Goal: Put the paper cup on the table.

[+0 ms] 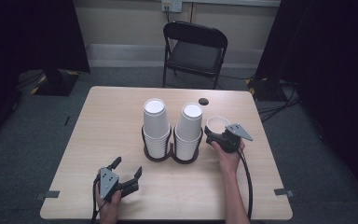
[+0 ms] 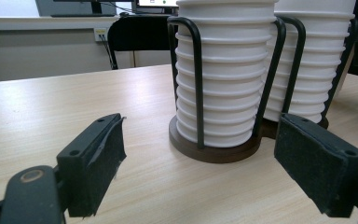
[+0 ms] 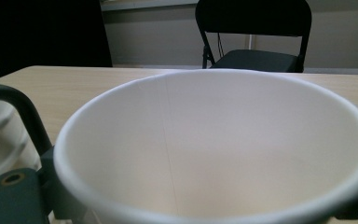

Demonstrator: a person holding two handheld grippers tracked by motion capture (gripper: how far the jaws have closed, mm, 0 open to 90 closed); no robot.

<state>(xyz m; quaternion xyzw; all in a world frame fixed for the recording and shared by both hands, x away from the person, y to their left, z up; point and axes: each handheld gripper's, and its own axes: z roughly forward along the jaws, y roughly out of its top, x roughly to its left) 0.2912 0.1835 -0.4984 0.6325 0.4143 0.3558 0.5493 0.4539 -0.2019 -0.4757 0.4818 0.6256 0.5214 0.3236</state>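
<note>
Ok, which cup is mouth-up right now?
The single cup at the right gripper, right of the holder. Its open mouth faces up; the two stacks stand upside down, bases on top.

Matt white paper cup (image 3: pixel 214 144), black metal wire holder (image 2: pixel 196 84), pale wood-grain table (image 1: pixel 116 121)

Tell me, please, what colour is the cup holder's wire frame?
Black wire frame, clearest in the left gripper view.
</note>
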